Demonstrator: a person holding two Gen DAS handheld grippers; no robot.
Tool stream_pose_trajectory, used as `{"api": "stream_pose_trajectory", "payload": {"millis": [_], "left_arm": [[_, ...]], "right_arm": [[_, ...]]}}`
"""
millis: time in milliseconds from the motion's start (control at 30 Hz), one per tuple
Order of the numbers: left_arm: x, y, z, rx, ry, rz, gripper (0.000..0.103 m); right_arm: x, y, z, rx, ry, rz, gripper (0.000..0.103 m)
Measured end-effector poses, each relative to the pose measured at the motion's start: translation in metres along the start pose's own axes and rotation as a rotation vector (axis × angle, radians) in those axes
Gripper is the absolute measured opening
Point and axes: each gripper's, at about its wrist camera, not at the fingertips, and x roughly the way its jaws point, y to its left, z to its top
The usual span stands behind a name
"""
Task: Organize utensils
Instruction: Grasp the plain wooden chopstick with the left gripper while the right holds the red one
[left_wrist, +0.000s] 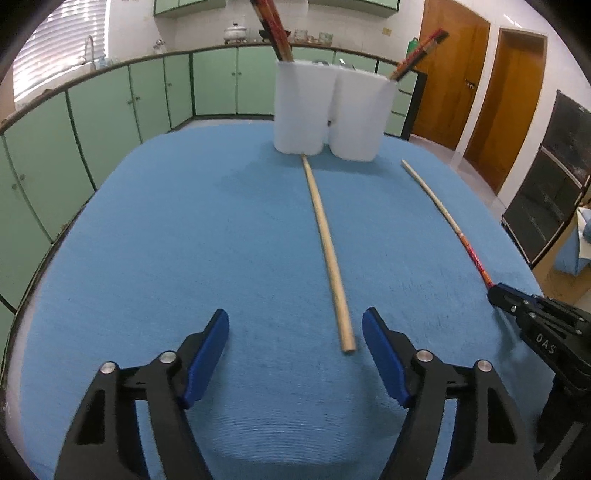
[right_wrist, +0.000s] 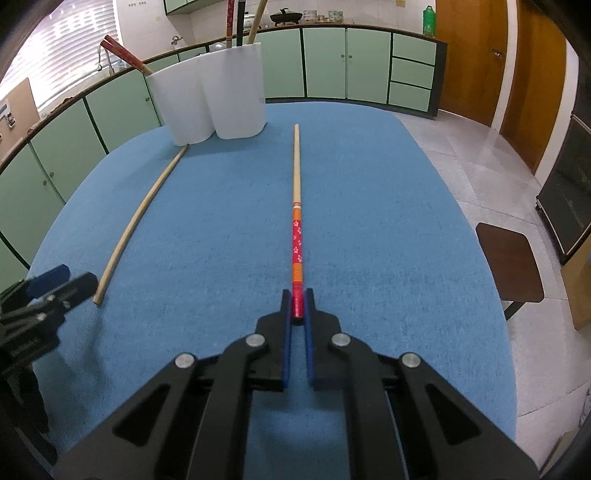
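Note:
A plain wooden chopstick (left_wrist: 327, 243) lies on the blue table cover (left_wrist: 184, 240), running from the white holder (left_wrist: 325, 110) toward me. Its near end rests between the blue pads of my left gripper (left_wrist: 295, 325), closer to the right pad, and nothing presses on it; the jaws stand open. A second chopstick with a red and orange flowered handle (right_wrist: 296, 221) lies to the right, and my right gripper (right_wrist: 297, 299) is shut on its red end. The plain chopstick (right_wrist: 136, 218) and the left gripper (right_wrist: 70, 280) show at the left of the right wrist view.
The white holder (right_wrist: 210, 96) has two cups side by side at the table's far end, each with several chopsticks standing in it. Green cabinets (left_wrist: 110, 110) ring the room. A brown stool (right_wrist: 509, 262) stands off the table's right edge near wooden doors (left_wrist: 480, 92).

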Motion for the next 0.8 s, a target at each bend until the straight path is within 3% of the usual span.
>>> {"api": "stream_pose_trajectory", "payload": {"millis": [100, 333, 467, 633, 800], "left_arm": [[0.007, -0.006, -0.001, 0.005, 0.017, 0.019, 0.066], [0.006, -0.007, -0.001, -0.005, 0.005, 0.036, 0.034], [0.004, -0.007, -0.002, 0.002, 0.002, 0.031, 0.026], [0.005, -0.015, -0.002, 0.031, 0.0, 0.037, 0.009], [0.005, -0.015, -0.001, 0.02, -0.004, 0.034, 0.007]], "right_arm": [[-0.001, -0.001, 0.0, 0.005, -0.001, 0.008, 0.006], [0.001, 0.002, 0.002, -0.005, 0.003, 0.006, 0.007], [-0.001, 0.005, 0.0, -0.013, 0.001, 0.001, 0.008], [0.001, 0.006, 0.001, -0.017, 0.002, -0.003, 0.008], [0.001, 0.007, 0.001, -0.024, 0.001, -0.01, 0.006]]}}
